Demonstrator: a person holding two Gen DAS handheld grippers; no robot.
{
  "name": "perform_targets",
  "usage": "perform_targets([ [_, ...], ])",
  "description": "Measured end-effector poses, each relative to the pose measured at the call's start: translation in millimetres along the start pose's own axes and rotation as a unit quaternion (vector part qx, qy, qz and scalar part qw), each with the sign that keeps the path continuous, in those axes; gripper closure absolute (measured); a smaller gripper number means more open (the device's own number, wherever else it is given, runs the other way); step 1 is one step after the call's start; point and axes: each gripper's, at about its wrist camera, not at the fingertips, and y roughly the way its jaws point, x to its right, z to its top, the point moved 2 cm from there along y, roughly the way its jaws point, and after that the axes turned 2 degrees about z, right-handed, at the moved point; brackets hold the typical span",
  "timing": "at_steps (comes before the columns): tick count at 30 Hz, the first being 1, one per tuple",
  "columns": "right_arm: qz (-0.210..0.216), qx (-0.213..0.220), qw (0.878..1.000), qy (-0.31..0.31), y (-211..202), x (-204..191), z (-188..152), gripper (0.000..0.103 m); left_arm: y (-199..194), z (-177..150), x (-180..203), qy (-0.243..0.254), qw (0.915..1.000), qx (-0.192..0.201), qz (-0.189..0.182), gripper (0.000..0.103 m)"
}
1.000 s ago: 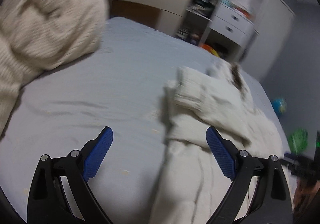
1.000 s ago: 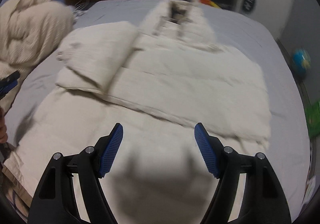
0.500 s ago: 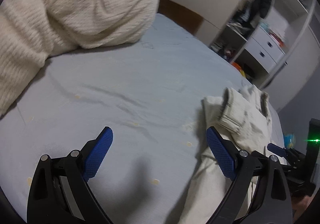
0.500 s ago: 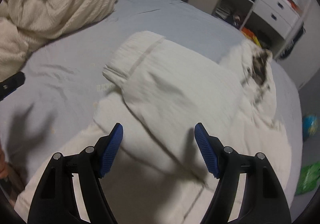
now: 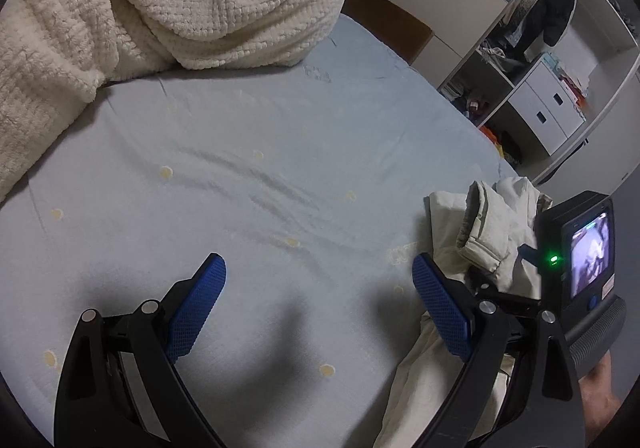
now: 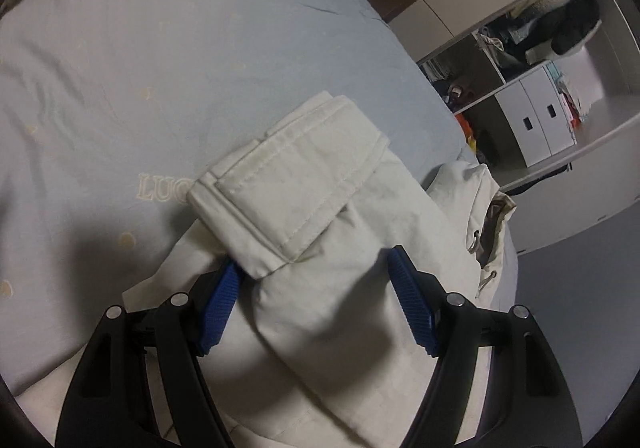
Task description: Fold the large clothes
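Observation:
A large cream padded jacket (image 6: 332,248) lies on the light blue bed sheet (image 6: 120,80). Its sleeve is folded over the body, cuff (image 6: 288,176) toward the far left. My right gripper (image 6: 316,300) is open, its jaws on either side of the sleeve just below the cuff. The jacket's collar (image 6: 488,216) shows at the right. My left gripper (image 5: 320,308) is open and empty over bare sheet (image 5: 260,168), left of the jacket (image 5: 492,236). The right gripper's body and screen (image 5: 580,260) show in the left wrist view.
A bulky cream knit blanket (image 5: 160,0) is heaped at the far left of the bed. A wardrobe with open shelves and white drawers (image 5: 548,104) stands beyond the bed's far right edge. A brown headboard (image 5: 384,24) is behind the sheet.
The right gripper has moved in close and down onto the folded sleeve, which now sits between its jaws. The left gripper has swung left, away from the jacket, over bare sheet.

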Motion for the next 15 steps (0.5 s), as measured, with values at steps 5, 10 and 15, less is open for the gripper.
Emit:
perform_targets([
  [5,0.024,0.018,0.999,0.041,-10,26,-7,0.079,1,-2,5,0.016,0.9999,-0.003,-0.001,0.012],
  [10,0.053,0.067,0.986,0.146,-46,92,-26,0.082,0,-4,11,0.033,0.9995,-0.002,-0.003,0.012],
  [15,0.076,0.088,0.954,0.277,-70,166,-82,0.084,-1,-6,22,0.051,0.9987,-0.001,-0.003,0.012],
])
